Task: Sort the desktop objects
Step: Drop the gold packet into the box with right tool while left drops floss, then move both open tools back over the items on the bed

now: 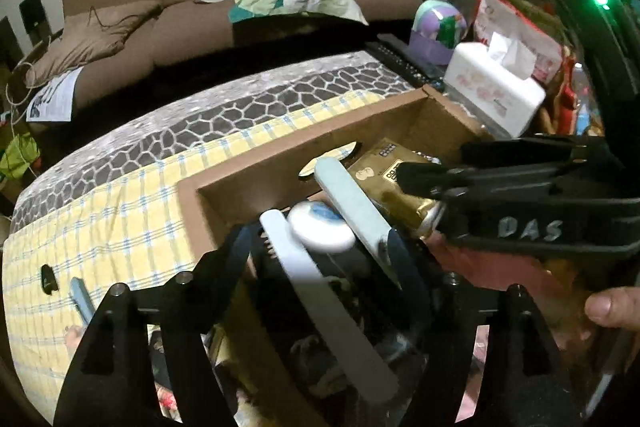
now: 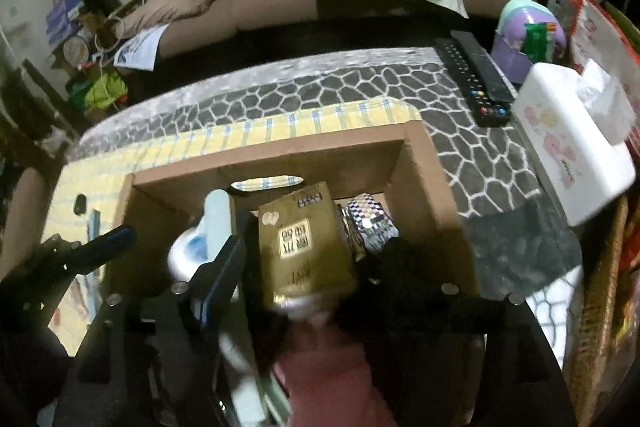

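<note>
Both hand-held grippers hang over the cardboard box (image 2: 434, 183) that sits on the yellow checked cloth (image 1: 120, 211) on the table, each pointing steeply down into it.

The left hand-held gripper (image 1: 316, 243) stands released, its jaws spread. Between them lies a small white round jar (image 1: 322, 227) with a blue patch on its lid, and two pale blue flat sticks (image 1: 352, 207), perhaps files. I cannot see either pad pressing on them, so they look let go, resting in the left part of the box. The longer stick runs slantwise, its far end up against the box's back wall near the oval handle hole (image 1: 330, 159).

The right hand-held gripper (image 2: 304, 259) is likewise spread wide. Just ahead of it lies a gold packet (image 2: 304, 239) with its long side pointing away toward the back wall, and beside that, to the right, something wrapped in a shiny chequered pattern (image 2: 370, 223). The right fingertip is lost in shadow, but nothing seems pinched.

Still out on the cloth, left of the box, are a small black thing (image 1: 49, 279) and a blue stick-shaped thing (image 1: 82, 297). They lie to the left side, so the left hand-held gripper is plainly the nearer; it would have to swing out and away from the box toward them, I judge.
</note>
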Motion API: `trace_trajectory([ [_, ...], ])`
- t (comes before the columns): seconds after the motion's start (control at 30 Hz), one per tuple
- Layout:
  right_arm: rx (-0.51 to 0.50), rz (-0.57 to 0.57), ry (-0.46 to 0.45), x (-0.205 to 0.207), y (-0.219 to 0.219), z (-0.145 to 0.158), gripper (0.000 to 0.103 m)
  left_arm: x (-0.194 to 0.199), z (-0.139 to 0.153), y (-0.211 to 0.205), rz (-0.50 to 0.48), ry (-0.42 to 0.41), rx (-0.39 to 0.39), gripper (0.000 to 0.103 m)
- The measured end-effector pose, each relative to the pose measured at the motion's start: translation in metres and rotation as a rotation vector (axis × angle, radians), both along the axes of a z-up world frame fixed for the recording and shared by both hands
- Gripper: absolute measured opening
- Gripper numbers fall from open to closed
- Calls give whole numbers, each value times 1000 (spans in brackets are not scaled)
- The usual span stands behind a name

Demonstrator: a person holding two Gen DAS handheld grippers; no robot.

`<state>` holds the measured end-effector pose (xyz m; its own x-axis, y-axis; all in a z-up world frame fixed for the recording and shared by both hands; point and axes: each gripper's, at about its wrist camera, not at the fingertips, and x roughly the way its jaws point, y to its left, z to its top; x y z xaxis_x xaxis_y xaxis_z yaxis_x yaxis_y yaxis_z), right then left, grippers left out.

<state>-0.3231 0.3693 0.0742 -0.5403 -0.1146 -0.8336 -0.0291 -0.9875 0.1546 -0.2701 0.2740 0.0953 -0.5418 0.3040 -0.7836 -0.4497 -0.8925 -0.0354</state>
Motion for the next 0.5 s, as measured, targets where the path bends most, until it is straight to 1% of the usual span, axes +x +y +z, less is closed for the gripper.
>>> trace_trajectory([
  [0.03, 3, 0, 7, 5, 0, 6, 75, 3, 5, -5, 4, 3, 2, 77],
  [0.13, 20, 13, 36, 23, -7, 29, 77, 15, 29, -32, 18, 23, 42, 79],
  [0.2, 19, 45, 64, 38, -16, 45, 81, 28, 43, -65, 49, 53, 54, 82],
  [0.23, 22, 66, 80, 46, -24, 52, 82, 33, 48, -81, 65, 60, 59, 84],
  [0.27, 22, 86, 94, 53, -31, 59, 82, 38, 51, -99, 84, 62, 62, 84],
  [0.37, 9, 152, 119, 74, -61, 72, 82, 55, 51, -158, 164, 57, 56, 85],
  [0.4, 9, 175, 123, 79, -74, 75, 82, 60, 47, -182, 197, 45, 55, 85],
  [0.5, 20, 237, 138, 91, -113, 80, 82, 75, 34, -232, 274, 16, 38, 86],
])
